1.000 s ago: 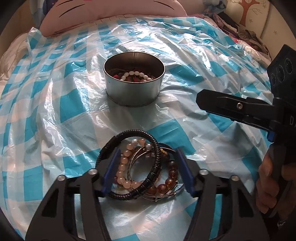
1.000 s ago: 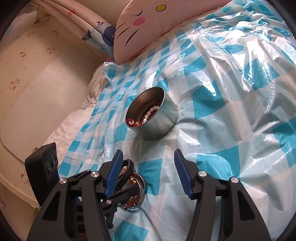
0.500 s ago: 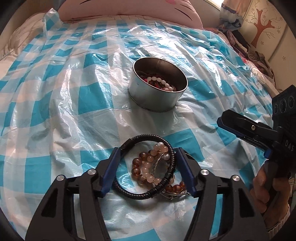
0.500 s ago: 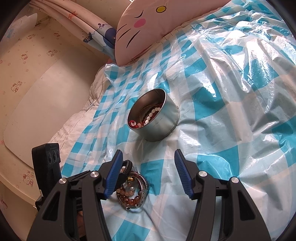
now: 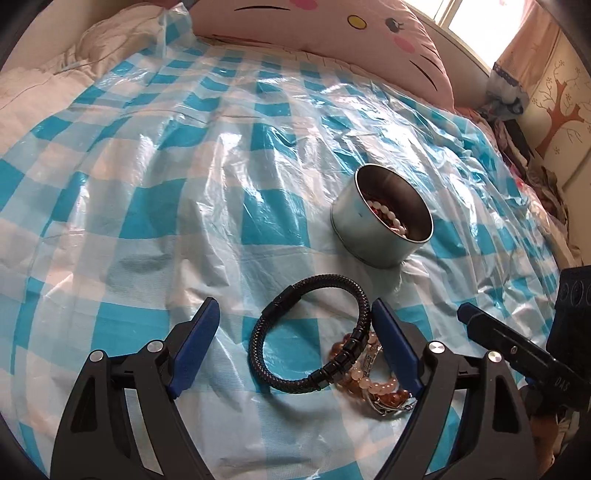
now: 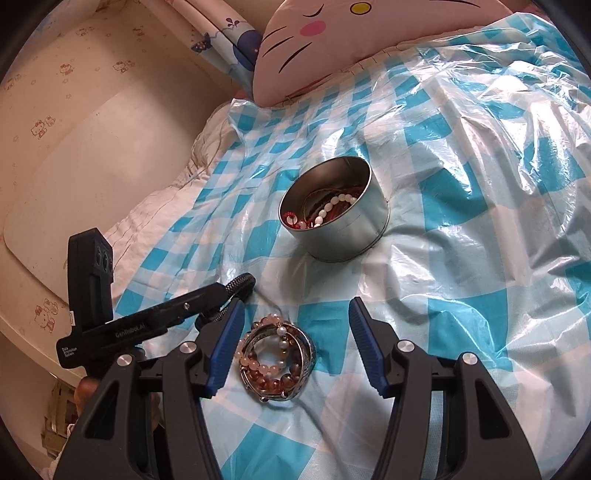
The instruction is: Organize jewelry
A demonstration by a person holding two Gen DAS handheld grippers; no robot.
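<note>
A black braided bracelet [image 5: 255, 338] lies flat on the blue-checked plastic sheet [image 5: 155, 221] between the fingers of my left gripper [image 5: 293, 308]. Those jaws are opening; the right pad stands right beside the band and the left pad is well clear. Its near right edge rests on a heap of beaded bracelets and a metal bangle [image 5: 364, 384]. In the right wrist view that heap [image 6: 277, 358] sits between the fingers of my right gripper [image 6: 295, 306], close to the left finger, with no pad pressing on it. Beyond both stands a round metal tin [image 6: 340, 221] holding beads.
The same tin [image 5: 384, 229] is up and to the right in the left wrist view. A pink cat-face pillow [image 5: 332, 29] lies at the head of the bed. A cream wall panel [image 6: 74, 147] borders the bed's left side. One finger [image 5: 498, 339] of the right gripper reaches in from the right.
My left gripper's jaws have spread wider and the hand has shifted and rolled, so the tin now sits to the right. The black bracelet lies more to the left of the bead heap. The right gripper has stayed put.
</note>
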